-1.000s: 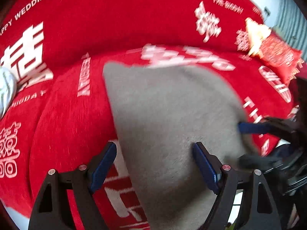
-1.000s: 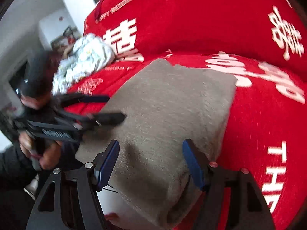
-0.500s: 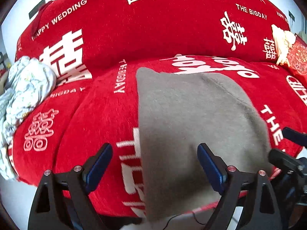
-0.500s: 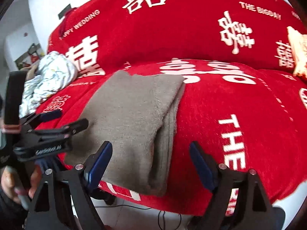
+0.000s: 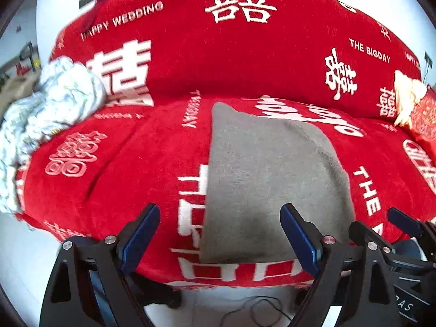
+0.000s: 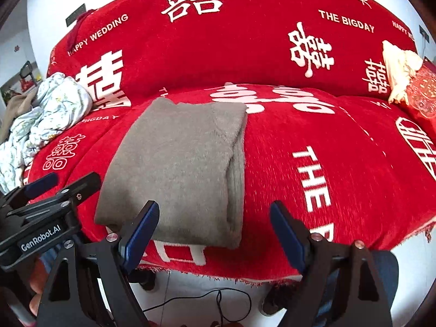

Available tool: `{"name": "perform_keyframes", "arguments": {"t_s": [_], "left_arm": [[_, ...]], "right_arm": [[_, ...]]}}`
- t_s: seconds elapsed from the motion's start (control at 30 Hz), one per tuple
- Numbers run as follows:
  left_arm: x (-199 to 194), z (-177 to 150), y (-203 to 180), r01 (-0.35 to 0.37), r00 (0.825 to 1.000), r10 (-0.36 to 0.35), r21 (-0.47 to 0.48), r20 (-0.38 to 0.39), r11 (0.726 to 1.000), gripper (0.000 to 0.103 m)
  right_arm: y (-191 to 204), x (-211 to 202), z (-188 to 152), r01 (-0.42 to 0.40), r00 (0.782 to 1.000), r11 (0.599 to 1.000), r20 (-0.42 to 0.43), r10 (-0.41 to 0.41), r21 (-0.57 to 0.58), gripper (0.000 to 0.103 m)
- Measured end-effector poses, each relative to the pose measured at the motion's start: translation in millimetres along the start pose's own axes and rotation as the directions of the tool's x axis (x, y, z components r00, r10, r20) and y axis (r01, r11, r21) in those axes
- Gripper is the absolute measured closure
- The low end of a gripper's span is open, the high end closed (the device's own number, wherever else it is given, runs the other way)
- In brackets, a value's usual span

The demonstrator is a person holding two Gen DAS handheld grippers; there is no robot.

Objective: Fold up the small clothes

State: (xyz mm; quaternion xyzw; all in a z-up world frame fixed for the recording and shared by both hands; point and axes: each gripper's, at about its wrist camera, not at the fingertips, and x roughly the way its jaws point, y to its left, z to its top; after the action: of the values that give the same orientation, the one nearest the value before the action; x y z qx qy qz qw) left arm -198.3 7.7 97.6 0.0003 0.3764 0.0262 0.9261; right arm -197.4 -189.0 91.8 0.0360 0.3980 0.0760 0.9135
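Note:
A grey fleecy garment (image 5: pixel 272 179) (image 6: pixel 177 163) lies folded in a thick rectangle on the red sofa seat, its doubled edge on the right side. My left gripper (image 5: pixel 218 218) hovers open in front of its near edge, off the cloth. My right gripper (image 6: pixel 214 212) is open too, over the garment's near right corner and apart from it. Nothing sits between either pair of blue pads. Each gripper shows in the other's view: the right gripper (image 5: pixel 395 223) at the lower right, the left gripper (image 6: pixel 54 190) at the lower left.
A red cover with white wedding lettering (image 5: pixel 95 177) drapes the sofa. A crumpled pile of pale floral clothes (image 5: pixel 54 103) (image 6: pixel 49 109) lies at the left end. A cream cloth and a red-gold cushion (image 6: pixel 419 92) sit at the right end. Cables (image 6: pixel 218 299) trail on the white floor below.
Both grippers have pulled back and up from the grey garment, and their jaws have widened. The garment stays folded on the seat, now seen whole.

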Motion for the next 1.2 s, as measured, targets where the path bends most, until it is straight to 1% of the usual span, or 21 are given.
{"name": "perform_keyframes", "arguments": {"t_s": [0.03, 0.07, 0.17, 0.23, 0.33, 0.43, 0.83, 1.2], "left_arm": [[-4, -3, -1, -0.013, 1.0, 0.013, 0.007, 0.012, 1.0, 0.012], [-9, -5, -1, -0.009, 0.999, 0.008, 0.018, 0.032, 1.0, 0.012], [-16, -9, -3, -0.01, 0.998, 0.008, 0.028, 0.055, 1.0, 0.012], [-20, -11, -3, -0.013, 0.998, 0.011, 0.022, 0.066, 1.0, 0.012], [-25, -13, -3, 0.012, 0.997, -0.014, 0.024, 0.073, 1.0, 0.012], [-29, -14, -4, 0.018, 0.997, -0.02, 0.028, 0.08, 0.999, 0.012], [-32, -15, 0, 0.035, 0.997, -0.037, 0.02, 0.07, 0.999, 0.012], [-31, -16, 3, 0.02, 0.997, -0.02, 0.007, 0.074, 1.0, 0.012]], "right_arm": [[1, -1, -3, 0.004, 1.0, 1.0, -0.003, -0.004, 0.007, 0.017], [1, -2, -5, 0.008, 1.0, 1.0, -0.003, -0.008, 0.012, 0.017], [6, -6, -13, 0.013, 1.0, 1.0, 0.001, -0.013, 0.007, 0.017], [8, -8, -17, 0.016, 1.0, 1.0, 0.003, -0.016, 0.005, 0.017], [11, -12, -18, 0.022, 1.0, 1.0, 0.015, -0.022, 0.0, 0.017], [14, -18, -19, 0.03, 0.999, 1.0, 0.033, -0.03, -0.002, 0.017], [24, -23, -18, 0.035, 0.998, 0.999, 0.044, -0.033, -0.036, 0.017], [26, -22, -18, 0.036, 0.998, 0.998, 0.047, -0.034, -0.048, 0.017]]}}
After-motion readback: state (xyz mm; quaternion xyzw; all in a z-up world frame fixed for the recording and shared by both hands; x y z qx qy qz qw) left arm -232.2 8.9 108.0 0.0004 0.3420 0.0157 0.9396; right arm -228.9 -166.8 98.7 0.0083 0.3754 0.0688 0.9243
